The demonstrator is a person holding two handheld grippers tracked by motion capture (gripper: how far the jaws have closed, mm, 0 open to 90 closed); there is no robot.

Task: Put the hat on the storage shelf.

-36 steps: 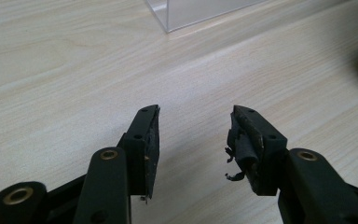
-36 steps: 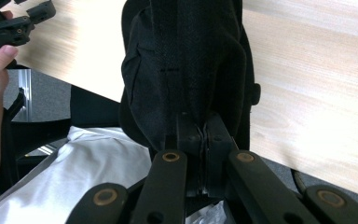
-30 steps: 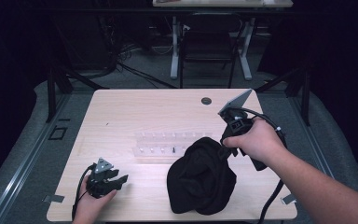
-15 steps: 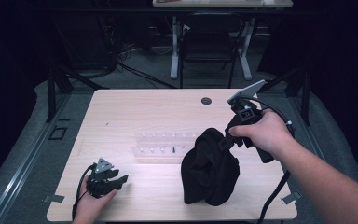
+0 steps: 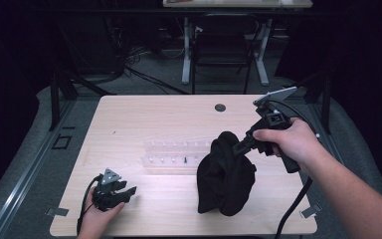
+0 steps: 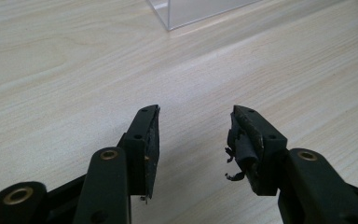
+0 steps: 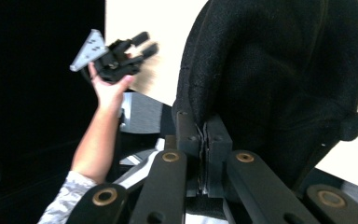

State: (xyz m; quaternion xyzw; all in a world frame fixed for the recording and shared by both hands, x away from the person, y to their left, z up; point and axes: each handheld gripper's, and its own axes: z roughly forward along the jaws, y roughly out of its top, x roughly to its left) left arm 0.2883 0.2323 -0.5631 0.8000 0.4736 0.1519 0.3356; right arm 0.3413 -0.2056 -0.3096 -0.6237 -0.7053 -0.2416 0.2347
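Observation:
A black knitted garment [image 5: 225, 174] hangs in a bunch above the right part of the table, its lower end touching the wood. My right gripper [image 5: 237, 146] is shut on the garment's top edge [image 7: 205, 122] and holds it up. Near the front left corner my left gripper [image 5: 127, 190] rests low over the table, open, with nothing between its worn pads [image 6: 244, 140]; bare wood lies beneath [image 6: 193, 116]. In the right gripper view the left hand and its gripper [image 7: 140, 44] appear farther off at the upper left.
A clear plastic rack [image 5: 176, 155] with small items lies mid-table, just left of the garment; its corner [image 6: 182, 14] shows ahead of the left jaws. A dark round grommet [image 5: 220, 107] sits near the far edge. A cable [image 5: 291, 209] trails from the right gripper.
The right gripper has risen and drawn the garment up from a flat heap into a tall hanging bunch. The left gripper has stayed put.

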